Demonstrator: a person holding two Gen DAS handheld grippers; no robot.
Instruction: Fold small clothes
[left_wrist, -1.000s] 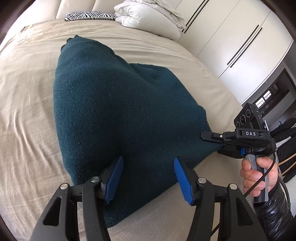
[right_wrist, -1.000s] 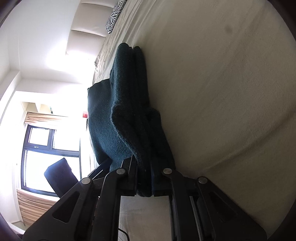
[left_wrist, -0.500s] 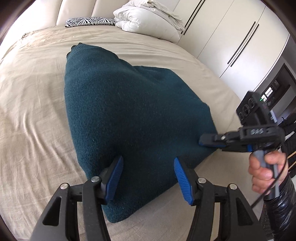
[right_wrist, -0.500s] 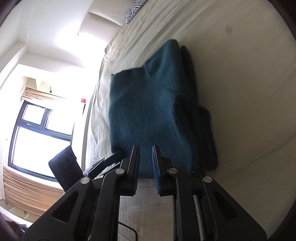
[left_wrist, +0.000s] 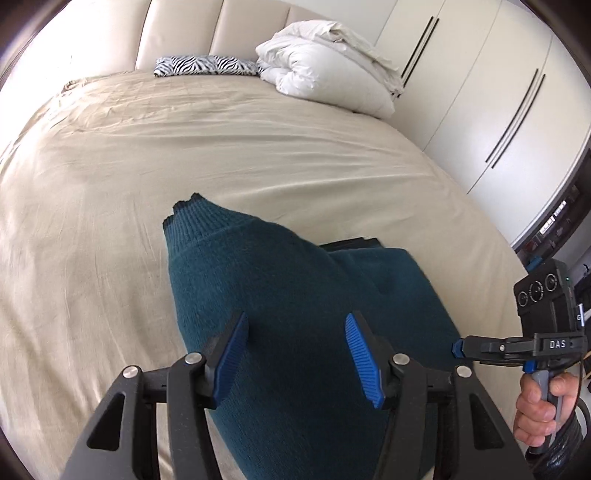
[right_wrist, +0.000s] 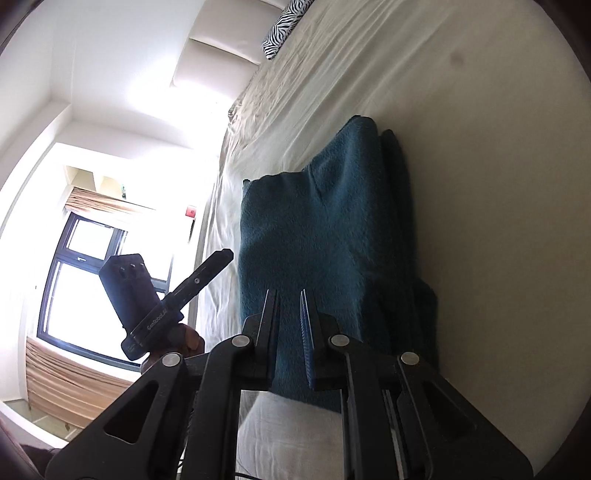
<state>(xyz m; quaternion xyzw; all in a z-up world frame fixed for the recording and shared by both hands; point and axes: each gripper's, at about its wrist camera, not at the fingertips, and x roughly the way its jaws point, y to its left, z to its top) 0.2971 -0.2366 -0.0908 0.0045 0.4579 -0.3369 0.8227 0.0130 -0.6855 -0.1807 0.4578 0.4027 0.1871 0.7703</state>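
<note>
Teal sweater (left_wrist: 295, 314) folded on bed (left_wrist: 258, 147), near foot edge. Left gripper (left_wrist: 295, 354) jaws spread above sweater, empty. Right gripper (right_wrist: 290, 332) jaws nearly pressed together, off sweater's edge; fold apparently released.

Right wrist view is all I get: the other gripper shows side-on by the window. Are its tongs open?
Observer: Yes. The left tongs are open over the teal sweater, with nothing between the pads.
Operator: What lies past the zebra pillow?
Observer: A white duvet, piled beside the wardrobe.
Operator: Where do my tongs grip?
Observer: The right tongs are shut on the sweater's right edge, near its closer end.
</note>
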